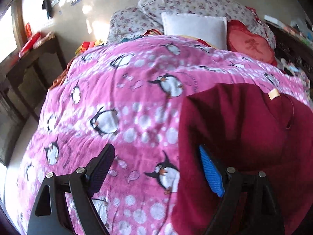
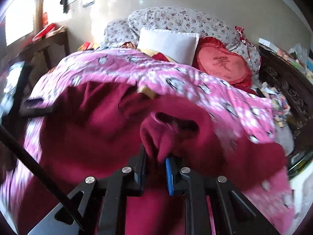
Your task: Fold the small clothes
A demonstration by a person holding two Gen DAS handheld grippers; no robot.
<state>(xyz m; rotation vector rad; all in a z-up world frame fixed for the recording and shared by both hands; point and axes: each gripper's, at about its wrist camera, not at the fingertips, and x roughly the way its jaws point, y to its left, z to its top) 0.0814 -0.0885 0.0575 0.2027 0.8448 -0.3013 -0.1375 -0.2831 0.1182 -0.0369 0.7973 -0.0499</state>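
A dark red garment lies spread on a pink penguin blanket that covers the bed, with a tan label near its far edge. My left gripper hangs open above the garment's left edge. Its blue-padded finger is over the red cloth, the other over the blanket, and nothing is pinched between them. In the right wrist view my right gripper is shut on a bunched fold of the red garment, which rises in a lump just beyond the fingertips. The blanket shows behind it.
At the head of the bed lie a white pillow, a red heart cushion and a floral quilt. A dark wooden table stands to the left and carved dark furniture to the right. A black cord crosses the lower left.
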